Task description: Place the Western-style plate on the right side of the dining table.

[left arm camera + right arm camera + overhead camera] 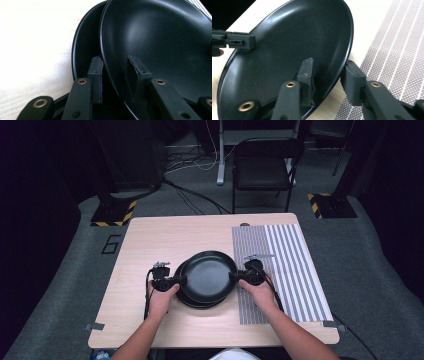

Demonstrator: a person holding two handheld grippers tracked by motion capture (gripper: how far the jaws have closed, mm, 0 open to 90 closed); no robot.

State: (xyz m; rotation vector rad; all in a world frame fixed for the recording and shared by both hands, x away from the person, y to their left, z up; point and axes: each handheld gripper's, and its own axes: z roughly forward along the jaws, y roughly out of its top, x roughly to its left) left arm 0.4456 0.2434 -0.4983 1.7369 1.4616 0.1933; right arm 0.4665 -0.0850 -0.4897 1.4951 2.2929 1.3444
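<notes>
Black plate on top of the stack is the one I have between both tools, near the table's middle, resting on a second black plate that peeks out below and to the left; the striped placemat lies just beside it on the right. My left gripper straddles the upper plate's rim, one jaw inside the bowl and one beneath, with a gap showing at the pads, so I read it as apart and not yet biting; my right gripper likewise brackets the opposite rim, its outer jaw standing off the edge (loose, by my judgement). The risk as I see it: the rim is thin and glossy, so lifting before both sides clamp could let the plate tilt and slide back; the left lower jaw could also catch the plate underneath and drag it along.
</notes>
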